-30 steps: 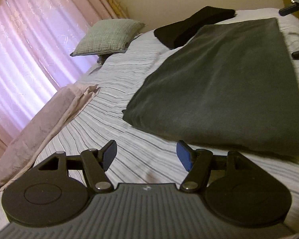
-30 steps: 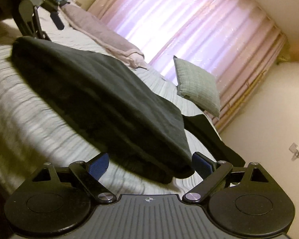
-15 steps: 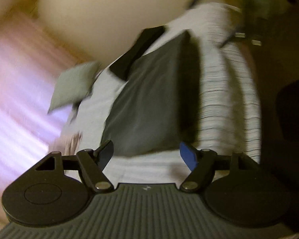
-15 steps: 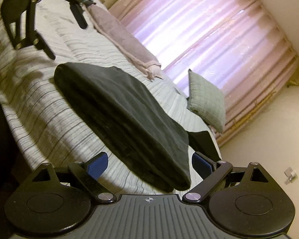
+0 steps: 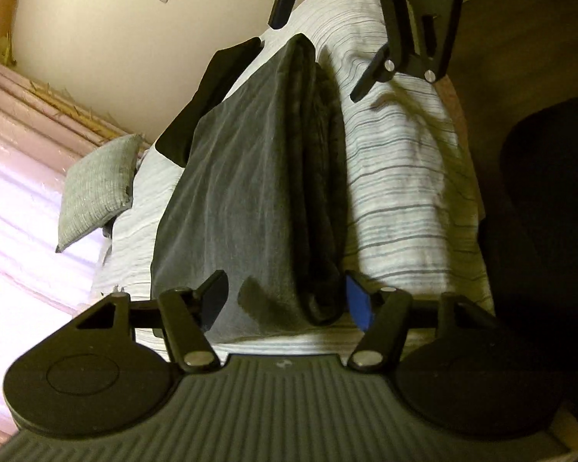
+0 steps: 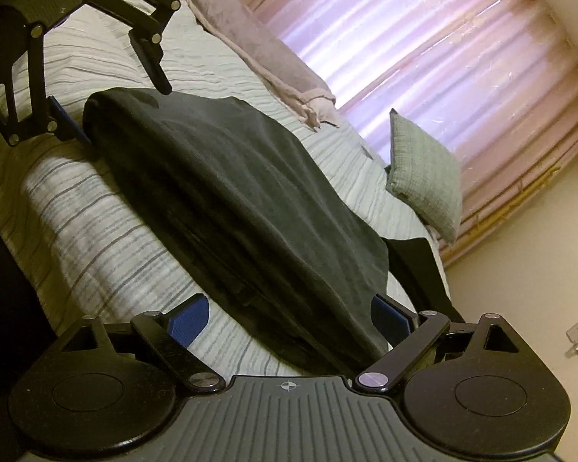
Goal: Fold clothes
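- Your left gripper [image 5: 287, 300] is spread wide, empty, straddling one end of the folded dark grey garment [image 5: 250, 192].
- Your right gripper [image 6: 289, 319] likewise gapes at the opposite end, gripping nothing.

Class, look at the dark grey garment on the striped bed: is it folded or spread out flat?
Folded. The dark grey garment shows stacked layers along its edge on the bed; both hand-held grippers are open beside it.

One folded dark grey cloth garment [image 5: 246, 200], one black cloth garment [image 5: 208, 88], one grey-green square woven cushion [image 5: 96, 188], one dusty pink rolled blanket [image 6: 266, 57], one striped white bed [image 5: 404, 177], two black grippers.
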{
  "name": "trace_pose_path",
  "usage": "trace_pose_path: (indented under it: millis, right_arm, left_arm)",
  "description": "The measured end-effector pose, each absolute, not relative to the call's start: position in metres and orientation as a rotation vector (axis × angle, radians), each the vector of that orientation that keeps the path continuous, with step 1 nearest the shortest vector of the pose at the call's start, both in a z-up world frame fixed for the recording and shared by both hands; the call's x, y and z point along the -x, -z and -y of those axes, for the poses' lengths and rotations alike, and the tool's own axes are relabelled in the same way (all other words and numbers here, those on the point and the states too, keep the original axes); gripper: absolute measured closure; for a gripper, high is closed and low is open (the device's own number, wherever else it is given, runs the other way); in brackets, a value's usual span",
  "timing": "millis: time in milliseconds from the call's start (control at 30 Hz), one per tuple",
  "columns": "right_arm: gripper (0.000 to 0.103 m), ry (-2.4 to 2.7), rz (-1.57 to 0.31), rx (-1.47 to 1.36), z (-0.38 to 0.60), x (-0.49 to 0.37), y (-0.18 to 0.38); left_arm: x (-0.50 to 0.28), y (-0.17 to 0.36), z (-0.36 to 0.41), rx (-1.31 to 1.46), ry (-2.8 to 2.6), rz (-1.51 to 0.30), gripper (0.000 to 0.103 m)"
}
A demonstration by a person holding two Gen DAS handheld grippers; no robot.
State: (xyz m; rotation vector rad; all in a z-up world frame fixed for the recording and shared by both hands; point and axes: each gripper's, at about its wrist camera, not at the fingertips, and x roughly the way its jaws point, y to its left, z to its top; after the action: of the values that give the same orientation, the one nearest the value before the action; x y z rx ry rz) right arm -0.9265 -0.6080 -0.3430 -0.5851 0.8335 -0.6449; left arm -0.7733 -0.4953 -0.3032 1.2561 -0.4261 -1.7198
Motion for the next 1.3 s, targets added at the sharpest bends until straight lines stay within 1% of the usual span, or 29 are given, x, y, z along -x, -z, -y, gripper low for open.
trace_pose_path:
  millis: [133,433,733,767,800,900,1067,1100,1133,1167,1200,1300]
  right_arm:
    - [0.01,0.628,-0.847,0.581,0.608,0.919,0.345]
    - [0.01,0.584,-0.879,0.641,0.602,0.908,0.353]
    - [0.01,0.498,-0.818,0.69,0.584,0.902,0.345]
    - [0.01,0.48,-0.806,0.698,0.581,0.899,0.344]
    - [0.011,0.463,-0.793,0.707,0.577,0.896,0.342]
    - [0.011,0.408,-0.76,0.737,0.568,0.885,0.341]
    - [0.011,0.322,-0.788,0.828,0.566,0.861,0.354]
    - [0.015,0.311,-0.8,0.856,0.566,0.857,0.359]
    - [0.028,0.3,-0.811,0.883,0.566,0.853,0.364]
    - [0.033,0.289,-0.822,0.911,0.566,0.849,0.368]
    - [0.035,0.279,-0.832,0.935,0.567,0.845,0.373]
    - [0.035,0.264,-0.836,0.936,0.571,0.835,0.377]
  left_arm:
    - [0.771,0.303,0.495,-1.251,1.722,0.416,0.042]
    - [0.765,0.302,0.494,-1.237,1.726,0.395,0.042]
    - [0.766,0.303,0.492,-1.227,1.726,0.396,0.042]
    - [0.765,0.302,0.49,-1.221,1.73,0.395,0.043]
    - [0.763,0.3,0.487,-1.214,1.737,0.39,0.046]
    - [0.755,0.295,0.477,-1.182,1.752,0.364,0.046]
    - [0.738,0.288,0.465,-1.132,1.738,0.309,0.046]
    - [0.736,0.287,0.464,-1.125,1.731,0.305,0.046]
    - [0.735,0.287,0.463,-1.118,1.725,0.302,0.046]
    - [0.733,0.286,0.462,-1.111,1.721,0.298,0.046]
    - [0.732,0.286,0.461,-1.105,1.719,0.295,0.046]
    - [0.731,0.286,0.458,-1.089,1.717,0.294,0.046]
